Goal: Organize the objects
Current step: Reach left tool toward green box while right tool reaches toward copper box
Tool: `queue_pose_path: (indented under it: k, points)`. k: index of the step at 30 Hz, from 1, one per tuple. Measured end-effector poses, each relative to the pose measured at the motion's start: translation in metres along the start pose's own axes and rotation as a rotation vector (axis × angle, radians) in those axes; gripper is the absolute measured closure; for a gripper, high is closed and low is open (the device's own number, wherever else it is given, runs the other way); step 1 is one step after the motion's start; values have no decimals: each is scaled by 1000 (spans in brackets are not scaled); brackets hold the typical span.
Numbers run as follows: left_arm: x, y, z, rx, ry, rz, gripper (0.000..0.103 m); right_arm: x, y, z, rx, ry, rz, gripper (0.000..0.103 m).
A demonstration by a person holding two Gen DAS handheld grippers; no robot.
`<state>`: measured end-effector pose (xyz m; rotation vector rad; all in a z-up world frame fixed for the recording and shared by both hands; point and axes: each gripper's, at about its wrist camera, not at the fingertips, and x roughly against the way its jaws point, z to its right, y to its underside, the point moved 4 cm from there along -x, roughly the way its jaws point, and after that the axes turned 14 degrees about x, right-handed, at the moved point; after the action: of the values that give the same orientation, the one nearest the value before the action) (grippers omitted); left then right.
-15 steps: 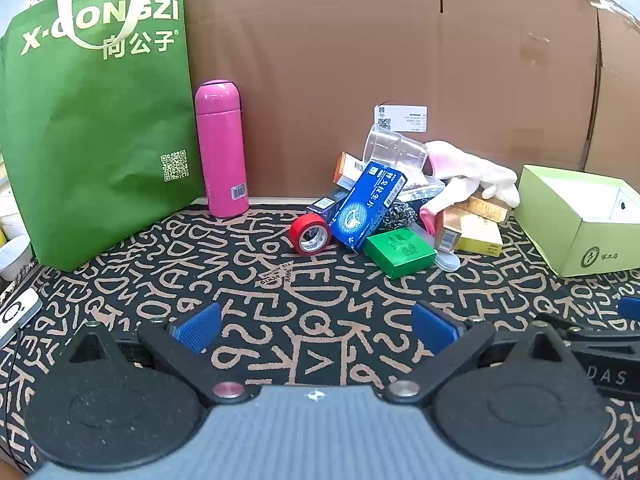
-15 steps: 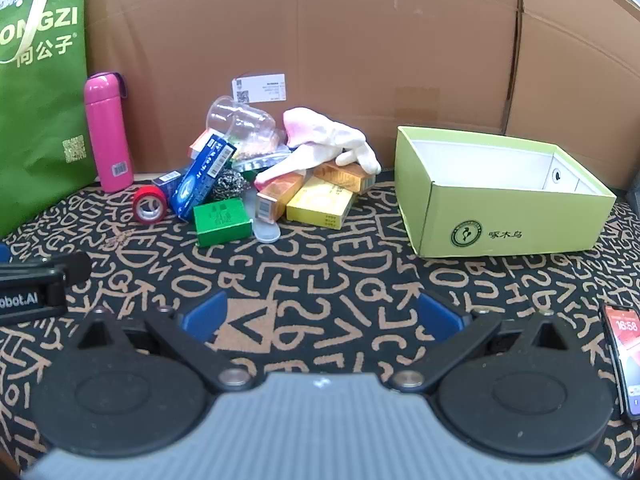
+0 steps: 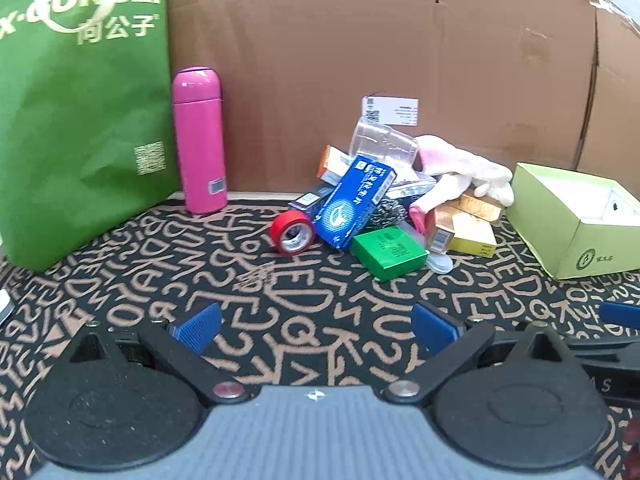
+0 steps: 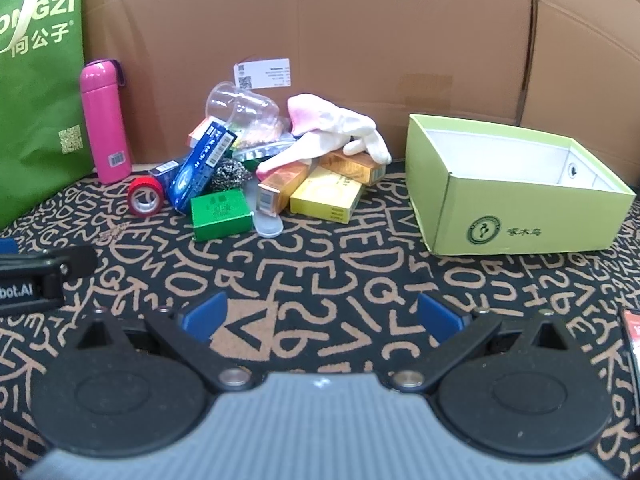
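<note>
Both grippers spread and empty — sorting not yet begun.

Nearest me, my left gripper and right gripper hang over the patterned table, jaws wide apart with nothing between them. Beyond lies the heap: green box in front, red tape on edge, blue box propped aslant — long axis rising away toward the cardboard wall, lower end by the tape. Right of the heap, well apart, the lime box looks empty from what I can see, so I judge everything is left to do.
</note>
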<state>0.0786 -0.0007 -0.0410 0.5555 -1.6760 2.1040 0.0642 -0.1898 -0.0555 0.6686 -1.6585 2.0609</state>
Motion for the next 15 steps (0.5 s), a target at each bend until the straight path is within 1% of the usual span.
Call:
queue_pose_path:
  k: [4,6,8,11,13,14,15]
  points:
    - [-26,-10,8,-27,72,-25,0,-17,-3,1,20,-43,20,0]
    - [-46,-13,13,-28,102,-60,0,-28,-6,2,29,-52,24,0]
    - [-71,-15,18,-5,113,-115,0,-40,-11,3,33,-54,29,1]
    - [-103,-23,24,84,110,-164,6,-60,-19,5,55,-64,24,10]
    - [-123,-29,30,135,123,-196,7,-71,-24,4,65,-74,22,20]
    - [-132,-31,33,142,139,-213,8,-77,-27,4,67,-84,26,21]
    - [-139,-31,36,138,152,-228,10,-83,-31,3,69,-95,27,24]
